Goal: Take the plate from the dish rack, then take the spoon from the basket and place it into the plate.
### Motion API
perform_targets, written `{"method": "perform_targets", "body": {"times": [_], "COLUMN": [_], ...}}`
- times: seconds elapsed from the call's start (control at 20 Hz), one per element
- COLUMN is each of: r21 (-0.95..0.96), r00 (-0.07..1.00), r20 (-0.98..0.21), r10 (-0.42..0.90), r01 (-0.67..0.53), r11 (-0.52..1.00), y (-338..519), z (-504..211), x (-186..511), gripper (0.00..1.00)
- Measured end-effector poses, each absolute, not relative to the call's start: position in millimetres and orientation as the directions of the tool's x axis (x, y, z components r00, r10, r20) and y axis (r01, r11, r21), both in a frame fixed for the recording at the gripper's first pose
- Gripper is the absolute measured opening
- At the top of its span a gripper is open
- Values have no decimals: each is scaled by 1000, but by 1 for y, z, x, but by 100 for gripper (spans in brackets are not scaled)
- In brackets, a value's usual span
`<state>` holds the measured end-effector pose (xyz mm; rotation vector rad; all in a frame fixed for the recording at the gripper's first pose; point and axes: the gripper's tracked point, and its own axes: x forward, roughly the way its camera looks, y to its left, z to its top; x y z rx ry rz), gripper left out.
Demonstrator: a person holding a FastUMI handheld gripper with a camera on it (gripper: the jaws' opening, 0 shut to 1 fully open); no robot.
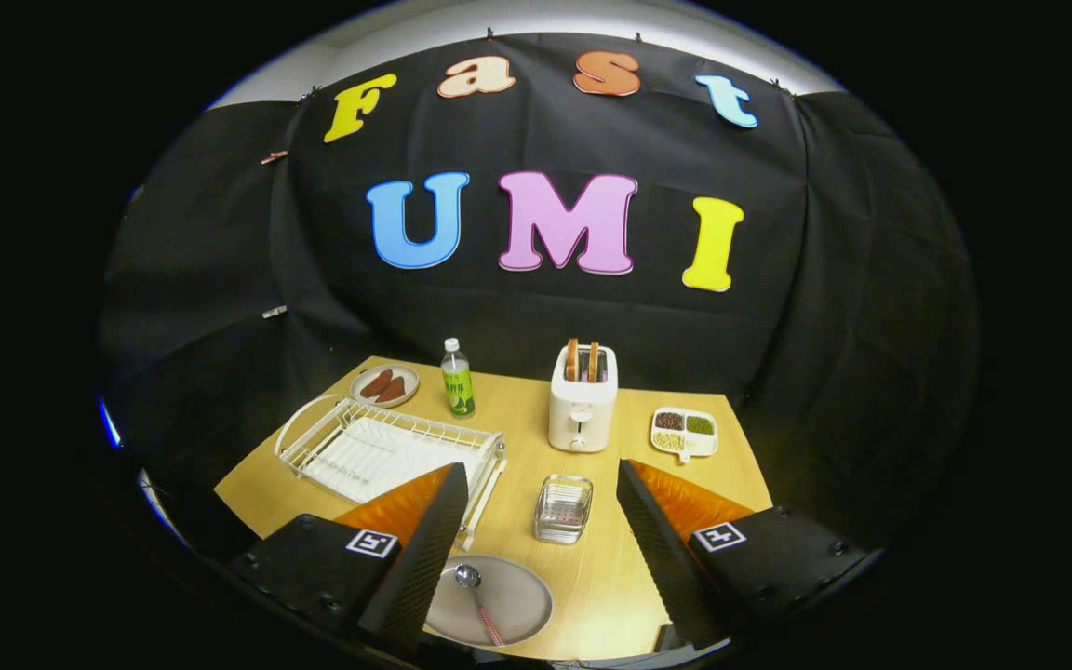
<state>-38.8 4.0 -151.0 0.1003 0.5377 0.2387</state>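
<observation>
Spoon [478,596] on plate [508,605] — task looks complete.
We hold the gripper [536,540] wide, empty; lowering it could nudge the basket [563,508] behind the plate.

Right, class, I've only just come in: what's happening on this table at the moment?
A person holds a gripper over the wooden table, open and holding nothing. The plate lies on the table near the fingers, and the spoon lies in it. The dish rack and the small basket look empty, so the job looks done.
</observation>
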Motion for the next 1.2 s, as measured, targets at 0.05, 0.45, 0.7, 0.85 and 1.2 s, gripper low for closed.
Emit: {"method": "perform_targets", "body": {"times": [0.05,0.45,0.7,0.85,1.2], "r21": [144,72,73,77,65], "r00": [844,929,947,945,943], "r20": [-478,-328,-287,-297,-310], "r10": [244,170,147,136,123], "r01": [-198,-155,-131,-119,-108], "r11": [969,985,989,990,992], "y": [2,-19,-30,-35,-37], "z": [-141,-67,-51,-53,-57], "x": [-36,-14,-4,-3,-5], "gripper": [99,98,98,98,98]}}
